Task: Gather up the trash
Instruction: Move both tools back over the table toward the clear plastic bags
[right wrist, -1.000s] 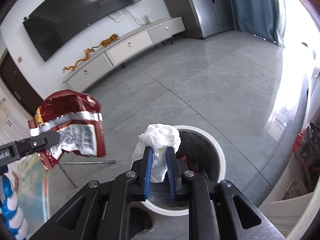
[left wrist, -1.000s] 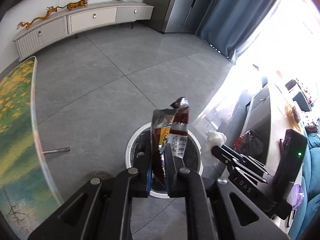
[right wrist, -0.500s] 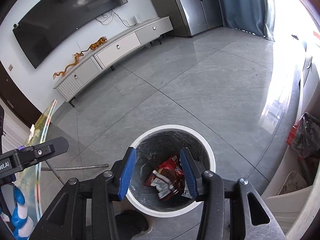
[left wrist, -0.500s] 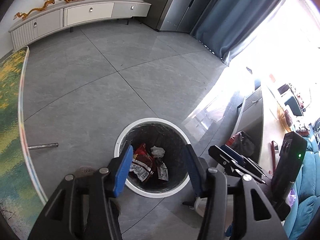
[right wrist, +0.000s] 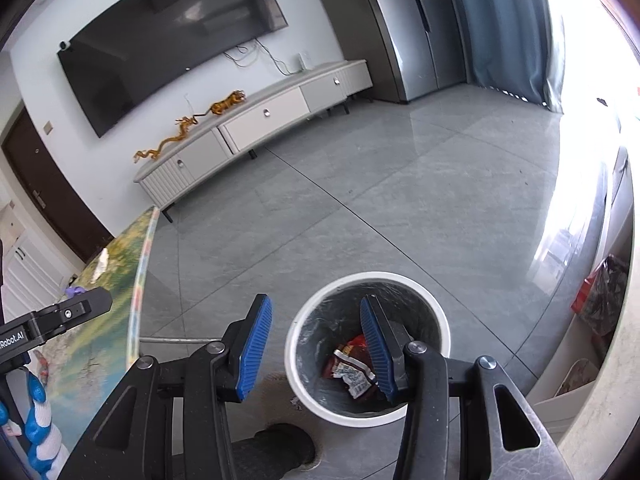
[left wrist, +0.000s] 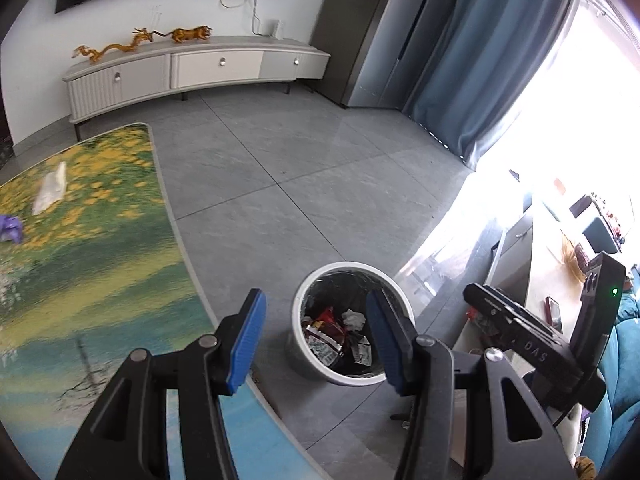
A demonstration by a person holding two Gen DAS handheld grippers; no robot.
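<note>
A white round trash bin [left wrist: 316,364] with a dark liner stands on the grey floor; it also shows in the right wrist view [right wrist: 436,308]. Inside lie a red snack wrapper [left wrist: 324,330] [right wrist: 350,364] and a crumpled white tissue [left wrist: 354,318]. My left gripper [left wrist: 316,340] is open and empty, above the table edge and the bin. My right gripper [right wrist: 316,348] is open and empty above the bin's left rim. A white wrapper [left wrist: 50,188] and a purple scrap [left wrist: 10,228] lie on the table, far left.
A table with a green and yellow landscape top [left wrist: 92,264] is at the left. A white TV cabinet [left wrist: 192,72] stands along the far wall. A counter with clutter [left wrist: 560,240] is at the right. A blue-and-white object [right wrist: 40,432] stands at the lower left.
Both grippers opened and dropped the snack wrapper and the tissue into the bin. Both then lifted and pulled back, and the left one swung over the table edge.
</note>
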